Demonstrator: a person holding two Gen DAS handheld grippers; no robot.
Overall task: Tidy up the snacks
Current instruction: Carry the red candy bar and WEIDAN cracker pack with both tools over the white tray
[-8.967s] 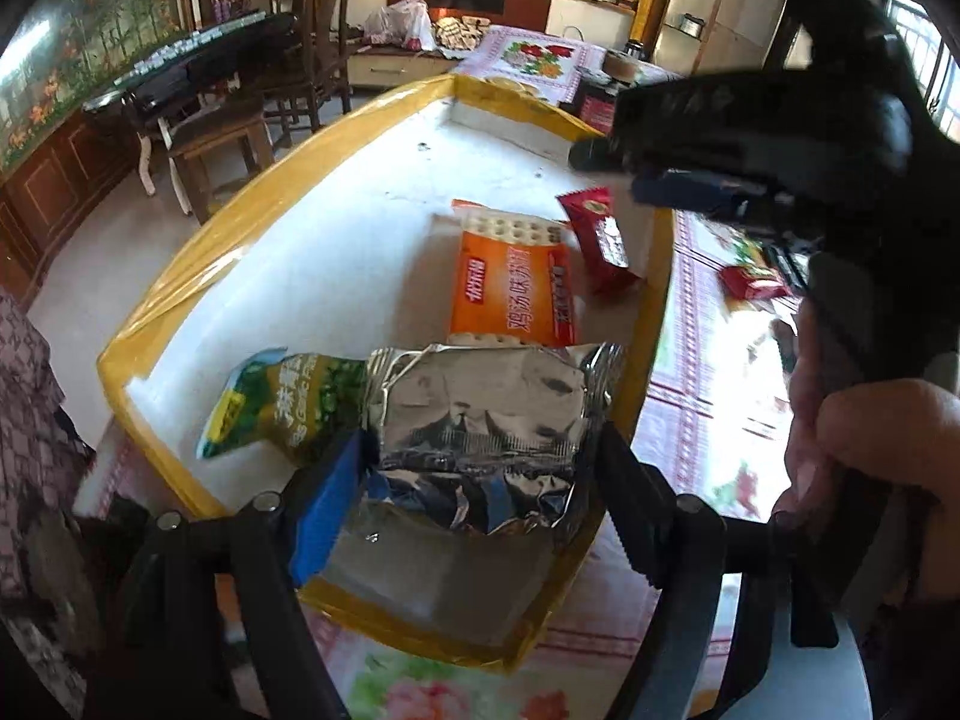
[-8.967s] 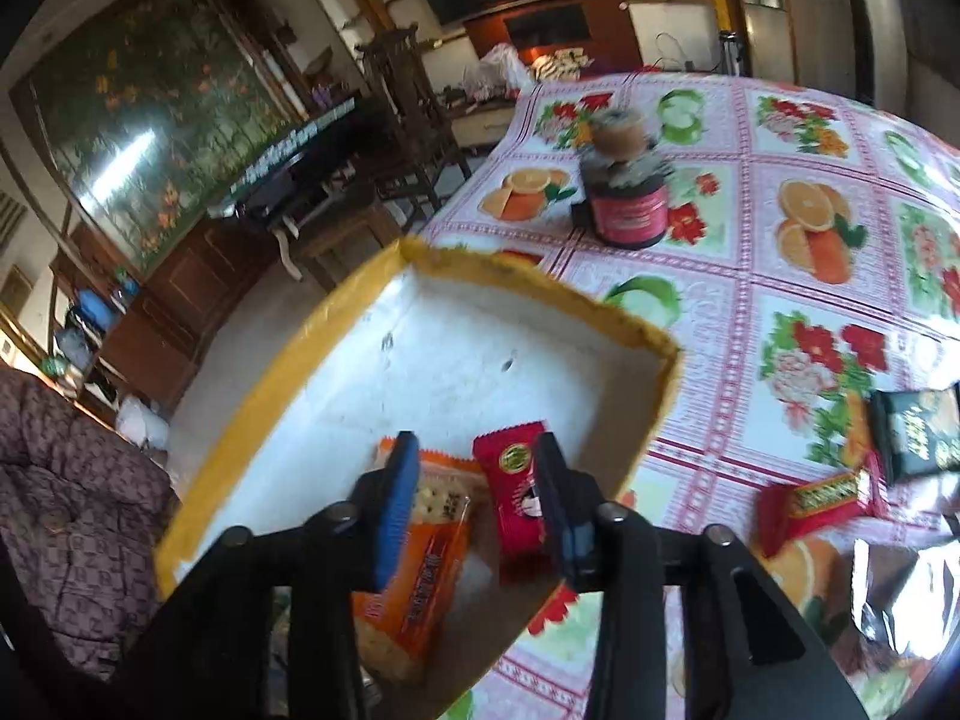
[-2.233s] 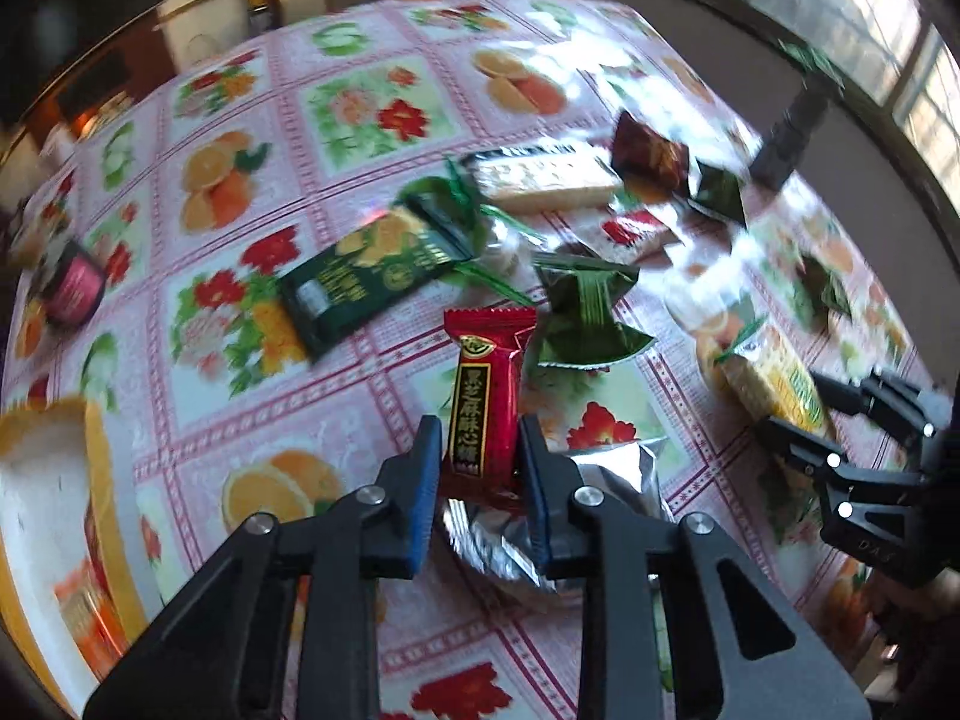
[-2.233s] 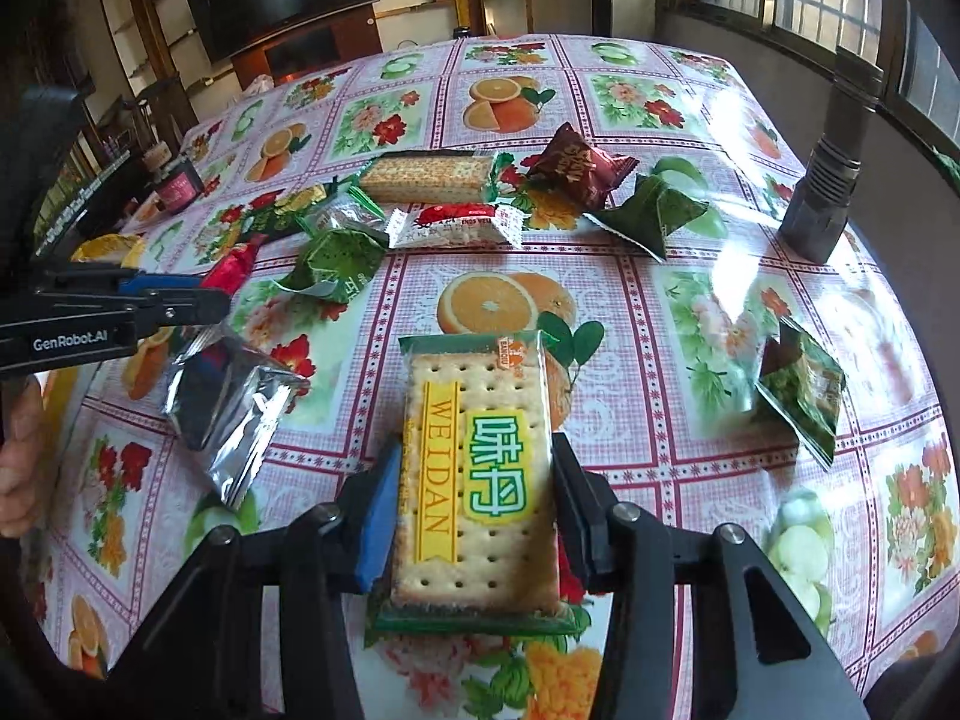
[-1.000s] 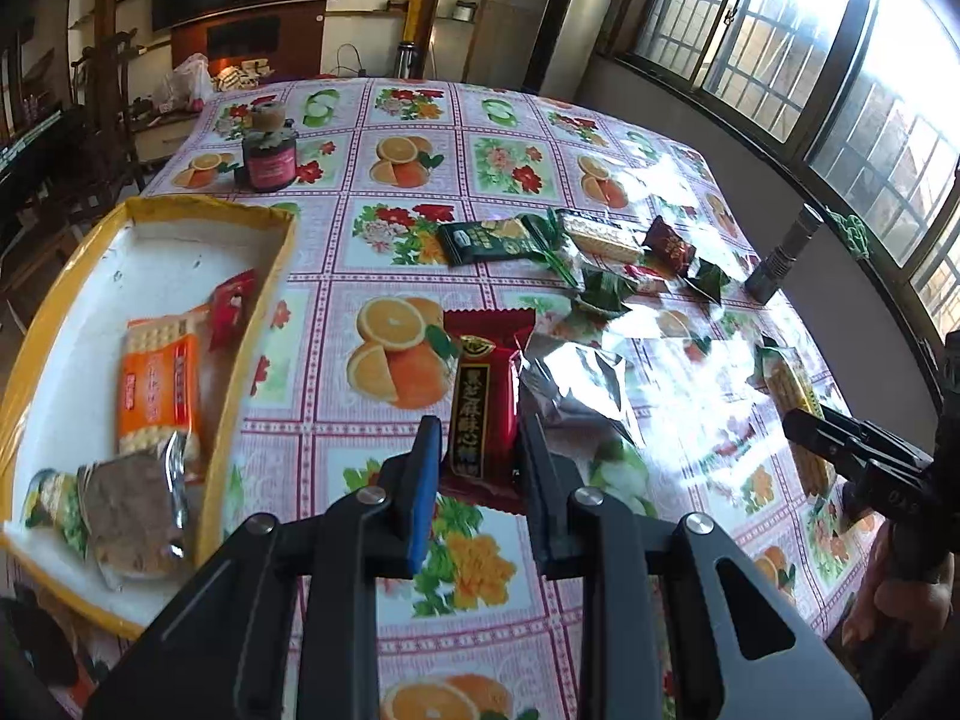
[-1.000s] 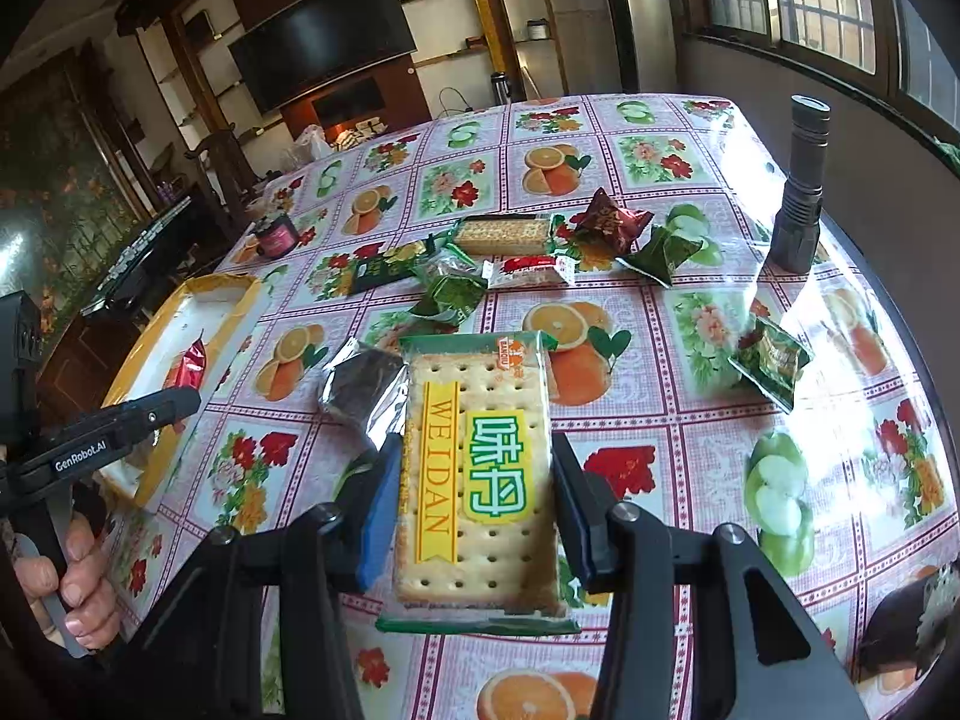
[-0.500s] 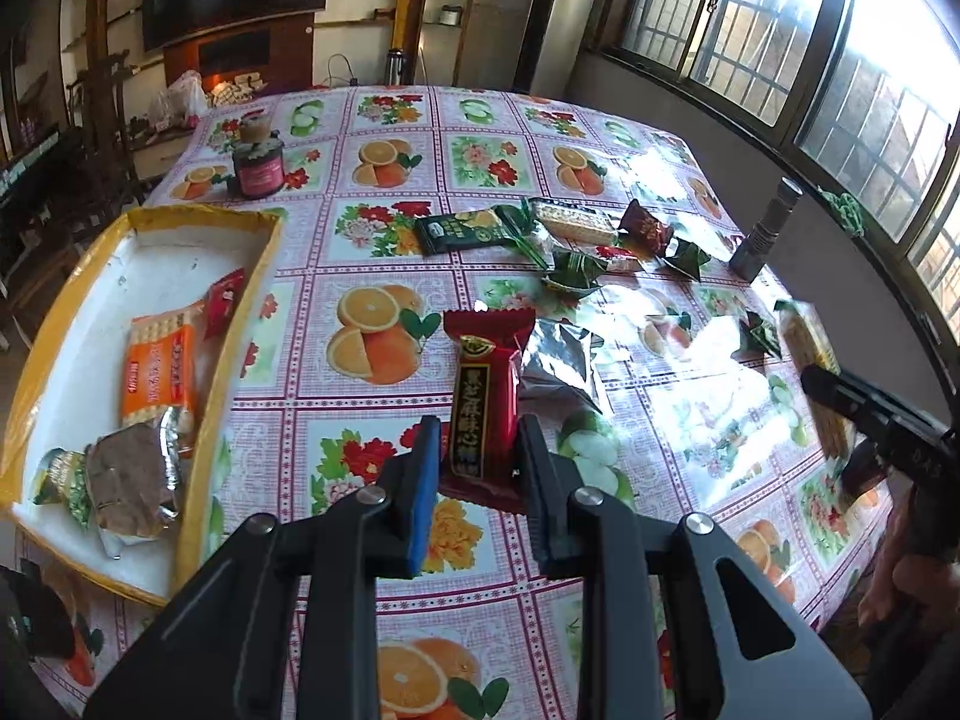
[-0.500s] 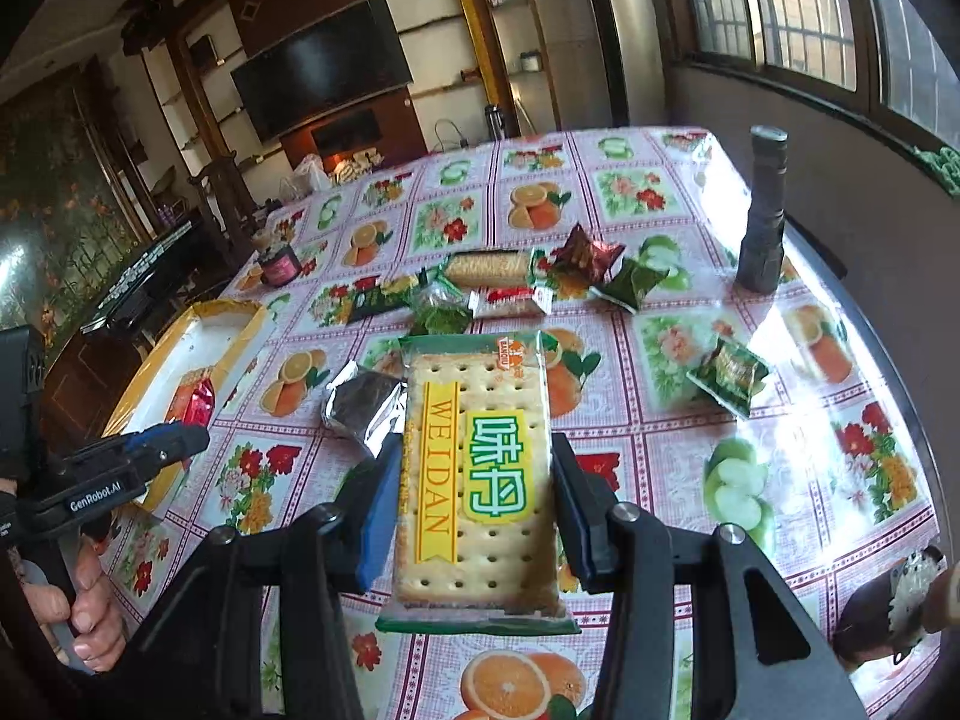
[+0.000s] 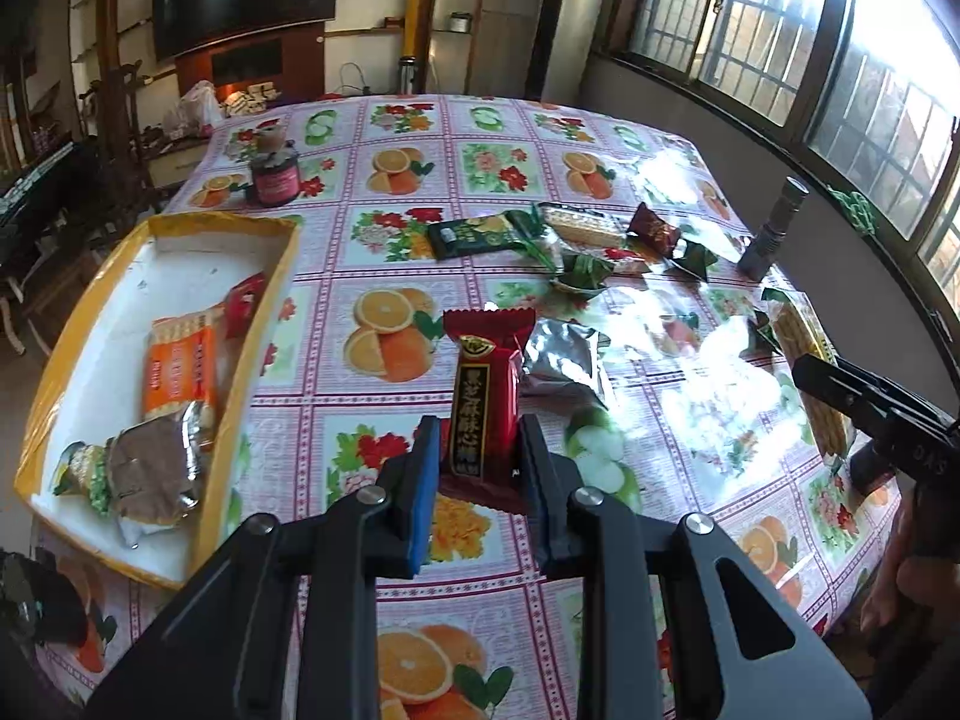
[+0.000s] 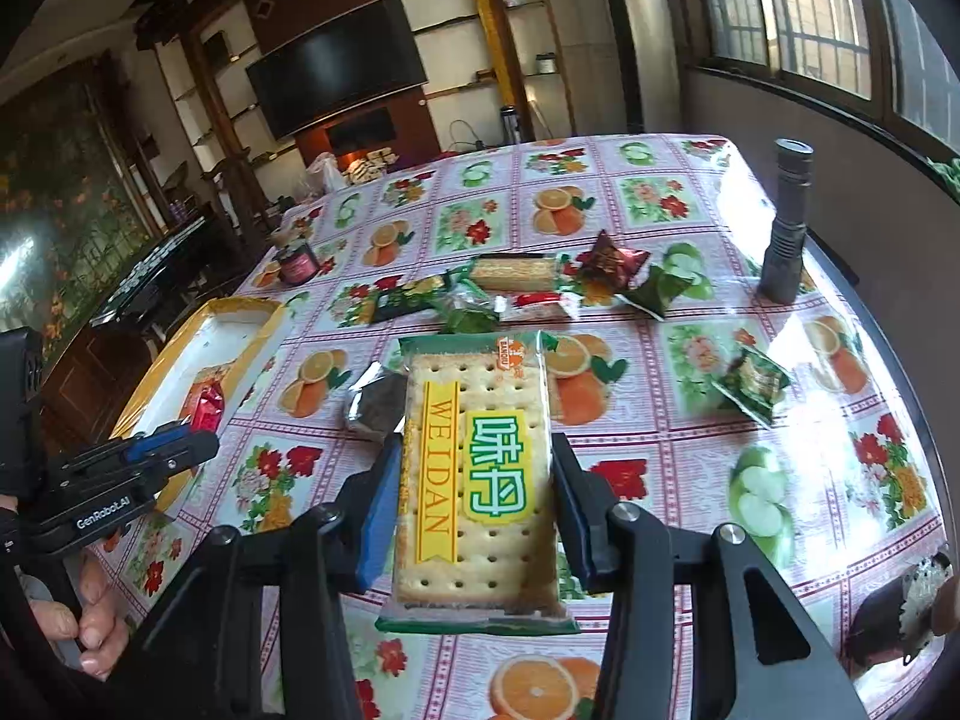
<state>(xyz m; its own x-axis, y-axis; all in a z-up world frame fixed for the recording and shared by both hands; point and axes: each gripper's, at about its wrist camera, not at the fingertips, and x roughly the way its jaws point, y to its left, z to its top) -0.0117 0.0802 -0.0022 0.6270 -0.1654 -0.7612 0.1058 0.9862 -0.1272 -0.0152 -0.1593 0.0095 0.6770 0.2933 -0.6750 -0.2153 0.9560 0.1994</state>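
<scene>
Left-wrist view: the left tool is clenched on a slim red foil-wrapped snack bar, held above the bench, right of the yellow-rimmed white tray. Right-wrist view: the right tool grips a green-edged pack of WEIDAN crackers. Each item is best carried clear over the tray's rim, lowered onto bare floor beside the orange packet, then released.
</scene>
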